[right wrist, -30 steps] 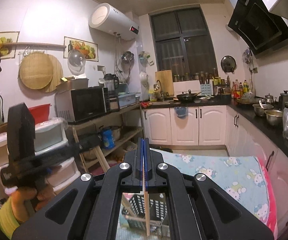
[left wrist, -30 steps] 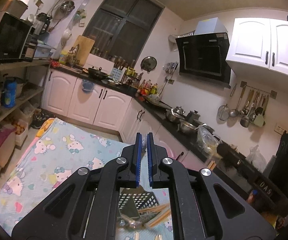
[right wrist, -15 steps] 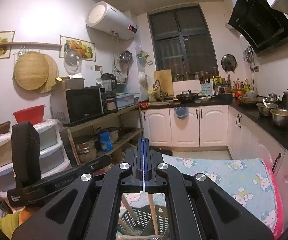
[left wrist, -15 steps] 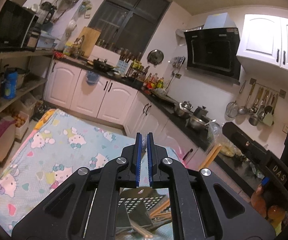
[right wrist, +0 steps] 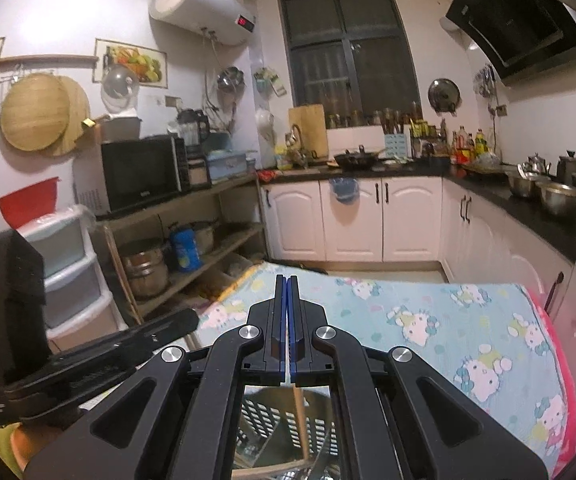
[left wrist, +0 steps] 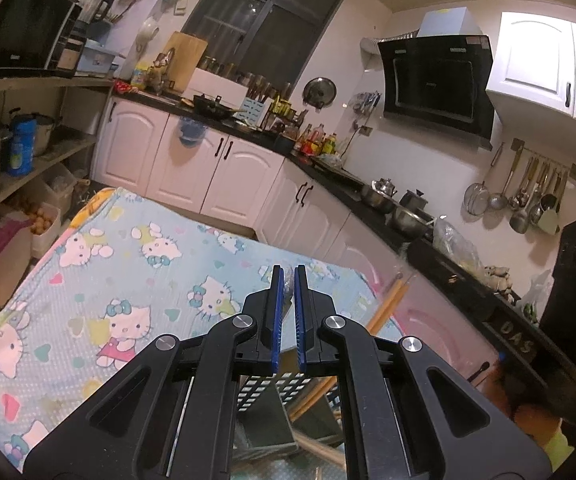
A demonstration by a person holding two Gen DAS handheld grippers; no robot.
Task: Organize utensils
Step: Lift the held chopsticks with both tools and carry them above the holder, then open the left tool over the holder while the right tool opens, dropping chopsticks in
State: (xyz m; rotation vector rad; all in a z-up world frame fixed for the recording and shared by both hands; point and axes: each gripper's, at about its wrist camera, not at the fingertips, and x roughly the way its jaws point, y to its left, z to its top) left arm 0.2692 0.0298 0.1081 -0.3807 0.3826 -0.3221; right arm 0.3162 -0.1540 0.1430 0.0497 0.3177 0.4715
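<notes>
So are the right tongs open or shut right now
Shut. In the right wrist view the right tongs have their blue pads pressed together with no gap; a thin wooden stick hangs below them, apparently pinched between them.

We are holding the left gripper [left wrist: 286,280] out ahead of us, tipped a little below level, with its blue-lined jaws drawn in, a narrow slit showing between the pads. We are pointing the right gripper [right wrist: 287,286] forward at much the same shallow downward tilt, its jaws pressed fully together. In the right wrist view, the left gripper's black body is reaching in from the lower left beside the right one, with a bit of our hand [right wrist: 20,442] and a yellow-green sleeve beneath it.
</notes>
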